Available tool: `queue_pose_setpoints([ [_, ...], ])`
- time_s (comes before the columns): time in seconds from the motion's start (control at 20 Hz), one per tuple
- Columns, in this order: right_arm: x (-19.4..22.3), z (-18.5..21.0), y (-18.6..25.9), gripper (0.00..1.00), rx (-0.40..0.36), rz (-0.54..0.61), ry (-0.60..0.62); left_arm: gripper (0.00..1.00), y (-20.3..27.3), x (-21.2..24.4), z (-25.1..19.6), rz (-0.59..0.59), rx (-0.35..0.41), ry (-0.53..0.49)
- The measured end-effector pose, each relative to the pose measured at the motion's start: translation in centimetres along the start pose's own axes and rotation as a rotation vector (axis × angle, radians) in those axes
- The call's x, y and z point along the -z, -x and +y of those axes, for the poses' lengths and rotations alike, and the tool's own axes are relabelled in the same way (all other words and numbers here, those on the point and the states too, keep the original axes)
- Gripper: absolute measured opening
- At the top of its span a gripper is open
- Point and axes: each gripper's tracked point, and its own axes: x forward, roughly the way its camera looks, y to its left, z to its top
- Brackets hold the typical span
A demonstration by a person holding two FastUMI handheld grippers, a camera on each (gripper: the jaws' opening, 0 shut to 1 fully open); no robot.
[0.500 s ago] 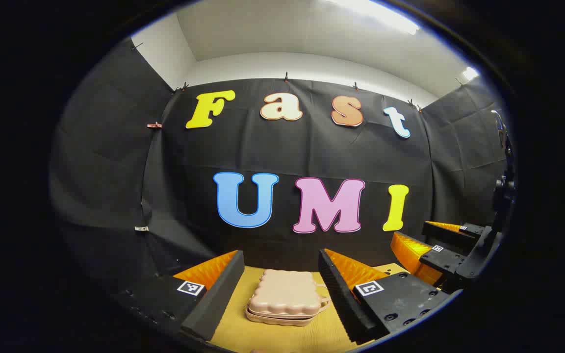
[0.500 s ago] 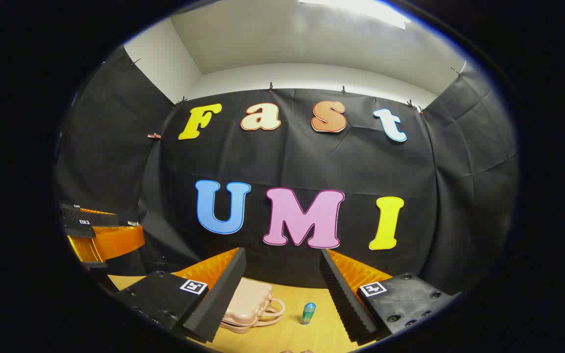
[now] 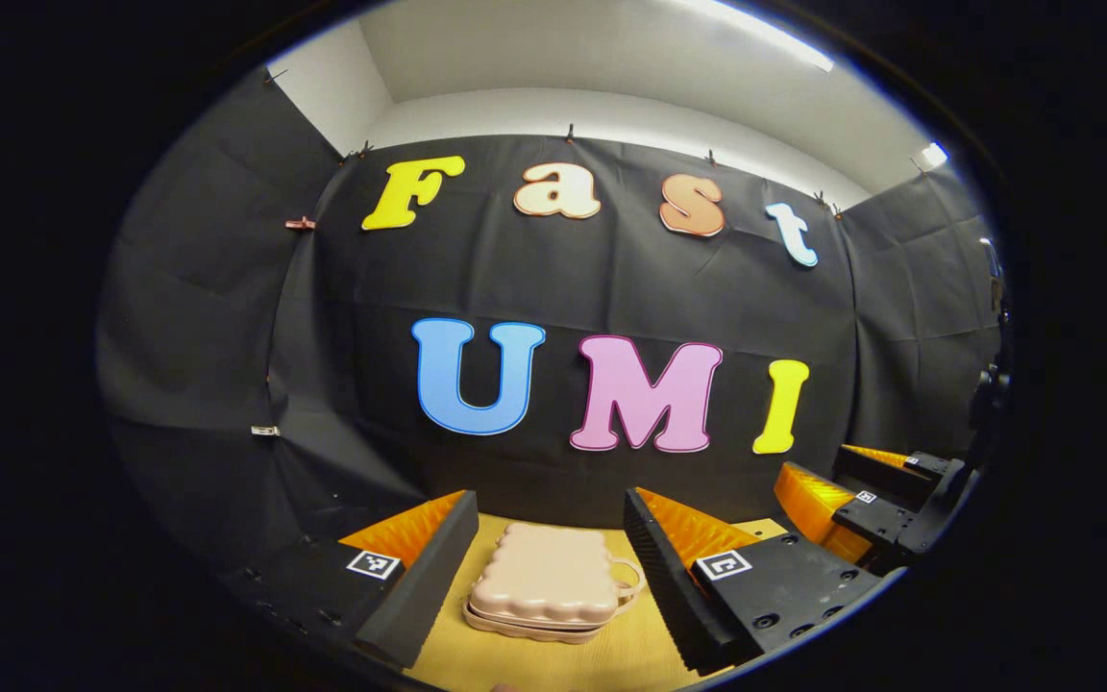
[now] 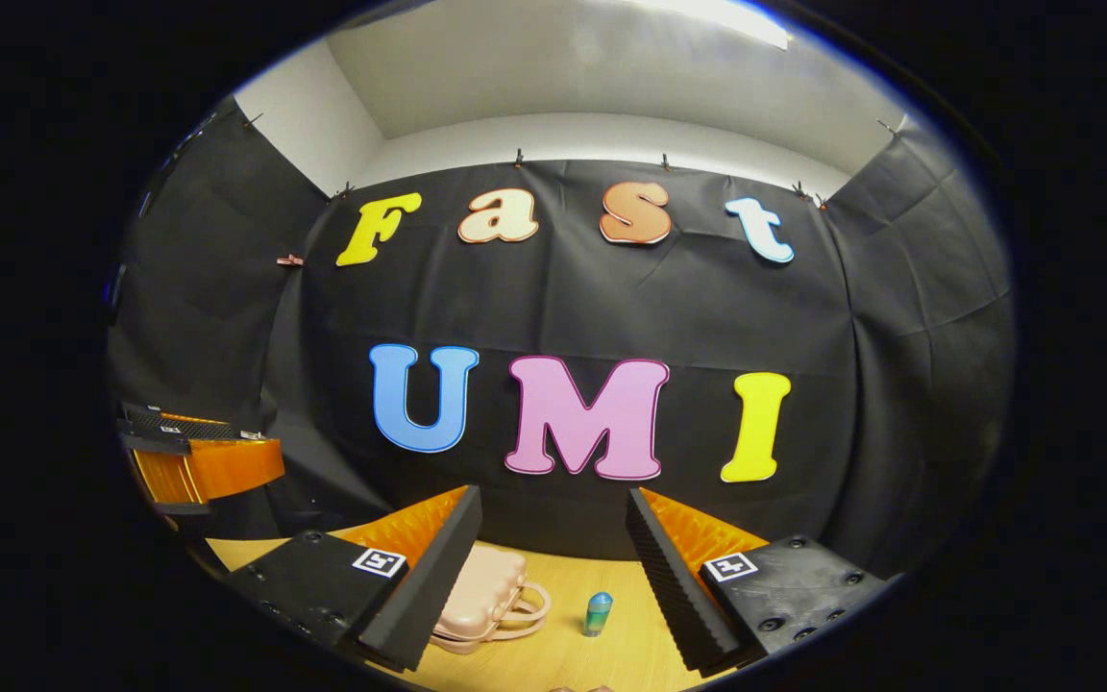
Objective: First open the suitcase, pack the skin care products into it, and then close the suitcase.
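While the suitcase point(image 3: 549, 588) lies closed on the table point(image 3: 630, 654), both tongs hover wide and empty.

The left tongs point(image 3: 549, 567) frame the case squarely, likely lining up to open it; the right tongs point(image 4: 553, 577) face a small bottle point(image 4: 598, 614) standing just beside its handle, unpacked.

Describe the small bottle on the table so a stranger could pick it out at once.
Start at the wooden table under the black cloth wall. On it lies a closed pink suitcase with loop handles; just past those handles stands the small bottle, upright and apart from the case. It is the only blue-green, translucent thing there.
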Motion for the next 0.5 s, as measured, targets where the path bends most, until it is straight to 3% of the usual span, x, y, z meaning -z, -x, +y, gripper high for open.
queue_pose_setpoints([
  [0.4, 1.0, -1.4, -4.3, 0.96, -0.024, 0.004, -0.013, 0.96, -4.1, -0.4, -0.9, 0.0, -0.018, -0.05],
  [0.5, 1.2, -2.0, -4.9, 0.96, -0.022, 0.004, -0.01, 0.96, -5.2, 1.4, -1.1, 0.057, -0.024, -0.045],
])
